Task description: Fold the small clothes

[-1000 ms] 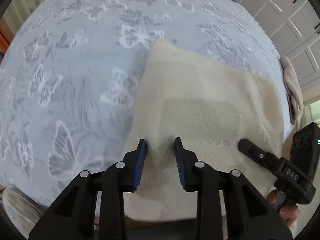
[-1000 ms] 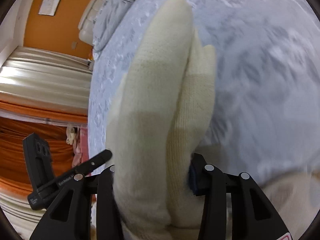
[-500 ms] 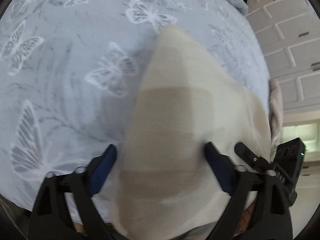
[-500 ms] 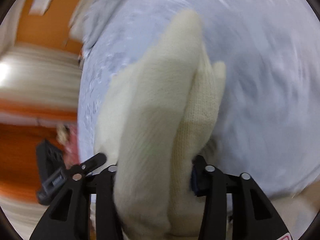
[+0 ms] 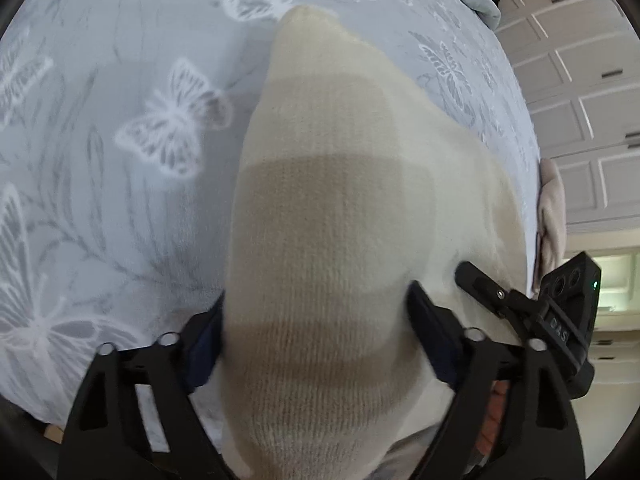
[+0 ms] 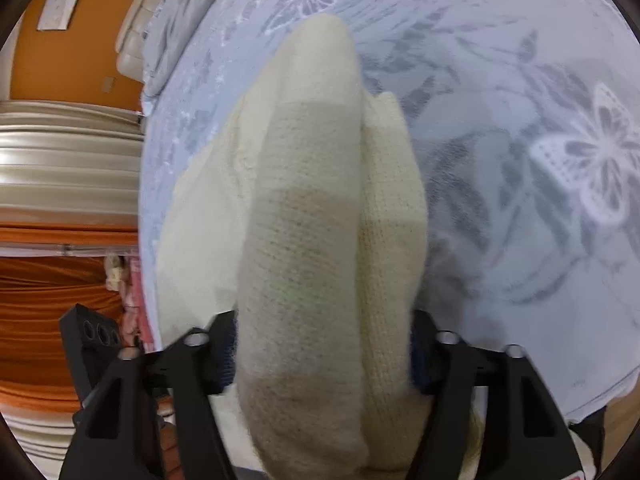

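Note:
A cream knitted garment point(image 5: 328, 208) with faint beige bands lies on the butterfly-print bedspread point(image 5: 120, 140). My left gripper point(image 5: 316, 320) is wide open, and a raised hump of the cloth fills the gap between its jaws. The right gripper's black body point(image 5: 560, 320) shows at the lower right of the left wrist view. In the right wrist view the garment point(image 6: 316, 220) rises in two thick folds. My right gripper point(image 6: 320, 352) is shut on those folds near the bed's near edge. Its blue pads are mostly hidden by the cloth.
A beige cloth point(image 5: 554, 208) hangs at the bed's right edge beside white panelled doors point(image 5: 580, 100). A grey quilt point(image 6: 180, 12) and pillows lie at the far end, with an orange wall point(image 6: 60, 60) and curtains point(image 6: 52, 272) to the left.
My left gripper opened from a narrow gap to wide and moved forward over the garment, which now bulges between its jaws. My right gripper kept its hold on the folds.

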A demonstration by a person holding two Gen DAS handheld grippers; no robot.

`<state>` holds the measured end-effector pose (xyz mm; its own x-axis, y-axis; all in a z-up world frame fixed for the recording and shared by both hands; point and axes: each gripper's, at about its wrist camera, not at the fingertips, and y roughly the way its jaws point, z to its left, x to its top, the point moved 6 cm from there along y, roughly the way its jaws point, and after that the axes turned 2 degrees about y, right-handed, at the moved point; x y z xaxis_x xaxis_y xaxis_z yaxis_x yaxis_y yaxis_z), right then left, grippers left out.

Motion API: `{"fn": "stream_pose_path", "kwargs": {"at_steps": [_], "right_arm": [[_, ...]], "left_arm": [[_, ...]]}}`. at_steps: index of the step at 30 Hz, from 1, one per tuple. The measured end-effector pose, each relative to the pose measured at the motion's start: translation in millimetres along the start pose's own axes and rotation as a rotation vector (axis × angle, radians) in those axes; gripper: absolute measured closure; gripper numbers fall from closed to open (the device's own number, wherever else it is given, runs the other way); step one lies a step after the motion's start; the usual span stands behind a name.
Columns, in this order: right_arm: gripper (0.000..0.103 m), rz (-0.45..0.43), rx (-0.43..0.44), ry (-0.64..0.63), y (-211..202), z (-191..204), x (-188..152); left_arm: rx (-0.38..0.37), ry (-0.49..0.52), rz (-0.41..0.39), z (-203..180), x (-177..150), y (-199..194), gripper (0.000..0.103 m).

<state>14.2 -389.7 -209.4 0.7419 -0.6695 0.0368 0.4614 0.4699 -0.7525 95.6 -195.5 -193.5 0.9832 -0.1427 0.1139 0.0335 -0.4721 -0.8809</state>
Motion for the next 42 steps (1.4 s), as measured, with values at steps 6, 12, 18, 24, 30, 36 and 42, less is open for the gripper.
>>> {"fn": "stream_pose_path", "kwargs": {"at_steps": [6, 12, 18, 24, 30, 36, 42], "right_arm": [[0.065, -0.116, 0.048, -0.043, -43, 36, -21], [0.065, -0.229, 0.119, -0.129, -107, 94, -52], [0.065, -0.321, 0.176, -0.259, -153, 170, -90], [0.064, -0.396, 0.223, -0.39, -188, 241, -128], [0.064, -0.505, 0.29, -0.556, -235, 318, -159], [0.063, -0.542, 0.365, -0.632, -245, 369, -168], [0.062, -0.493, 0.357, -0.624, -205, 394, -153]], "left_arm": [[0.063, 0.131, -0.077, -27, -2, -54, 0.047], [0.06, 0.249, -0.189, -50, -20, -138, 0.046], [0.058, 0.309, -0.341, -58, -40, -231, 0.045], [0.051, 0.336, -0.498, -50, -58, -314, 0.045], [0.013, 0.374, -0.697, -47, -77, -404, 0.045], [0.009, 0.403, -0.836, -41, -77, -462, 0.044], [0.034, 0.371, -0.856, -14, -50, -473, 0.044]]}}
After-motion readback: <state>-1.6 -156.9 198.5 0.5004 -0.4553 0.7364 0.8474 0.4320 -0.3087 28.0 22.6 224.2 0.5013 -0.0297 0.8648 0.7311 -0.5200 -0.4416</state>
